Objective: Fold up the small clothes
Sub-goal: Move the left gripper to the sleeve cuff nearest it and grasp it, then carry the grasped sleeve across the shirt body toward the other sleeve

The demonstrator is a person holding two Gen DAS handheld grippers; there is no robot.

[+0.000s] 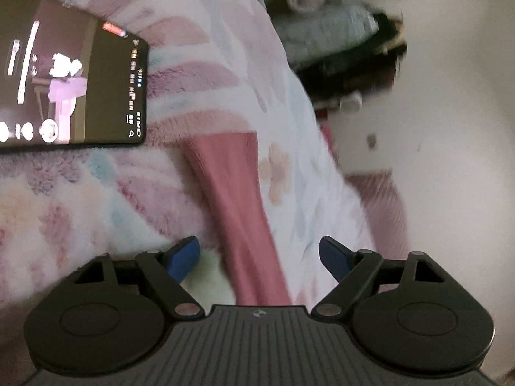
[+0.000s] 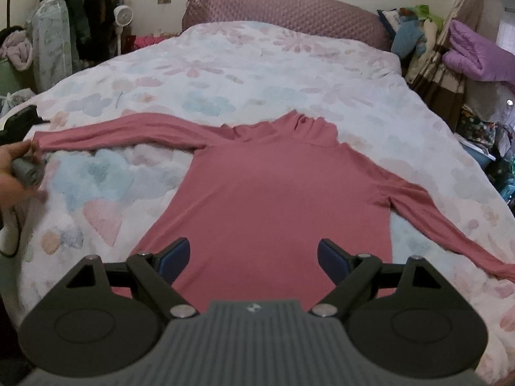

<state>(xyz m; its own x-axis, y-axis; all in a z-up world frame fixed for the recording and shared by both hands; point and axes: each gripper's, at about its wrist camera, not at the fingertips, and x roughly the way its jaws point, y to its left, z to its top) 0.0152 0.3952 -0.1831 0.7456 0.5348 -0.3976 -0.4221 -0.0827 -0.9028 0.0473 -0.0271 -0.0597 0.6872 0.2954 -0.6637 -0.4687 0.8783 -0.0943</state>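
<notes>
Right gripper [image 2: 253, 259] is held released over the pink turtleneck [image 2: 276, 199], spread flat on the bed [image 2: 225, 64]. Left gripper [image 1: 259, 257] is released astride one sleeve [image 1: 238, 212]. Risk: sleeve bunching if dragged.

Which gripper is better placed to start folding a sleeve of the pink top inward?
Left, probably. The left gripper is open right over the sleeve, near its cuff. The right gripper, also open, hovers over the hem of the pink top, away from both sleeves.
</notes>
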